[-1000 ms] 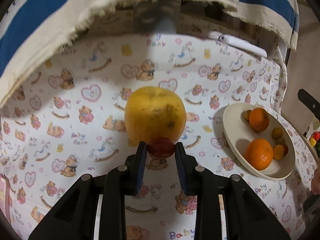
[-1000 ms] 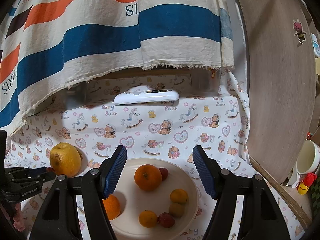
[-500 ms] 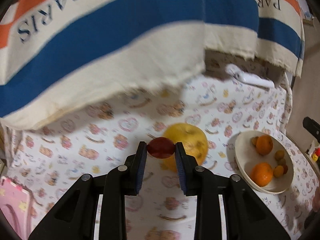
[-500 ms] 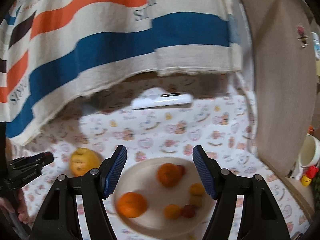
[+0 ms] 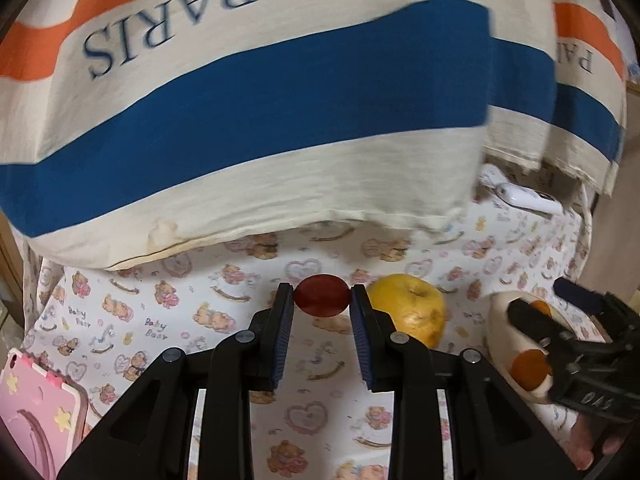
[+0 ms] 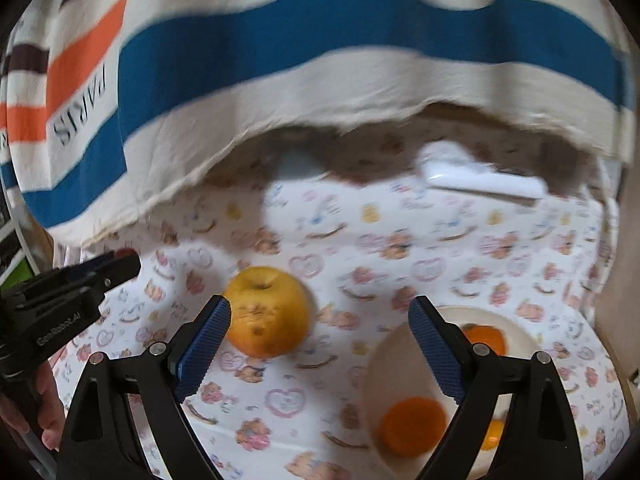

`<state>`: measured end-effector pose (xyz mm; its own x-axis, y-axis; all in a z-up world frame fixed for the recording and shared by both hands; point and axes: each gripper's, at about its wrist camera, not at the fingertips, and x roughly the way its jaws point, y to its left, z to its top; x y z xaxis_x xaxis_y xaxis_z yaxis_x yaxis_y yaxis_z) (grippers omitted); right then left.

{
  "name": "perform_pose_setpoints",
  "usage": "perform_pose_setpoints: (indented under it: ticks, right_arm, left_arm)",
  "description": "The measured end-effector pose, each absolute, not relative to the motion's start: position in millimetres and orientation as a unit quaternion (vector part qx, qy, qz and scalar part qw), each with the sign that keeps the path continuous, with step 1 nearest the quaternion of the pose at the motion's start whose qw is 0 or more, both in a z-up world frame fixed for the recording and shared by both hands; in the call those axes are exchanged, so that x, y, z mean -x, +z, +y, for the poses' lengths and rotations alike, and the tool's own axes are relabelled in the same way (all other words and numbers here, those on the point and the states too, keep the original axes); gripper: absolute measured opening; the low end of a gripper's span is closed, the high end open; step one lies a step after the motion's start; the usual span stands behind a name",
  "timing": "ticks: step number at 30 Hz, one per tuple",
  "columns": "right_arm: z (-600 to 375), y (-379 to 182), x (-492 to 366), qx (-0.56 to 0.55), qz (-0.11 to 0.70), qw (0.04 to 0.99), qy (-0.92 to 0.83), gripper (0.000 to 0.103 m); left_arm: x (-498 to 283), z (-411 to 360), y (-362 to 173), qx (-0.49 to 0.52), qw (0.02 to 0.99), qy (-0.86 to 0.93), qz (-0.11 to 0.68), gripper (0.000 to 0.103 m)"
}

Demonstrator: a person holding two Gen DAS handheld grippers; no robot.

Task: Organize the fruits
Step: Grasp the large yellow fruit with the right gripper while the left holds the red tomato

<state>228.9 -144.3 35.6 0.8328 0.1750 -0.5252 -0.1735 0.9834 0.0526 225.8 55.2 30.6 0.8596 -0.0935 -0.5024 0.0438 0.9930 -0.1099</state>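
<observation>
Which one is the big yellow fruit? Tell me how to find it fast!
Look at the tablecloth with the little teddy bears, below the hanging striped cloth. The big yellow fruit sits alone on that tablecloth, to the left of the cream plate. It is far bigger than the oranges on the plate, pale yellow with brown speckles.

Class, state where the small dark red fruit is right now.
In the left wrist view, the small dark red fruit is gripped between the left gripper's fingers, left of the big yellow fruit.
</observation>
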Motion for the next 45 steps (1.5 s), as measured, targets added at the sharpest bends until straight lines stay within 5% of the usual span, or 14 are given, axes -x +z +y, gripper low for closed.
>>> perform_pose_setpoints:
  ticks: [14, 45]
  right_arm:
    - [-89.4, -14.2, -300.5, 0.020, 0.355, 0.929, 0.105, 0.091]
    - [-68.9, -49.0, -307.3, 0.045, 0.375, 0.921, 0.098, 0.089]
  left_arm:
    - [-251.0, 90.1, 0.5, 0.076, 0.952, -0.011, 0.295, 0.028]
    - [-253.8, 89.3, 0.7, 0.083, 0.950, -0.007, 0.300, 0.028]
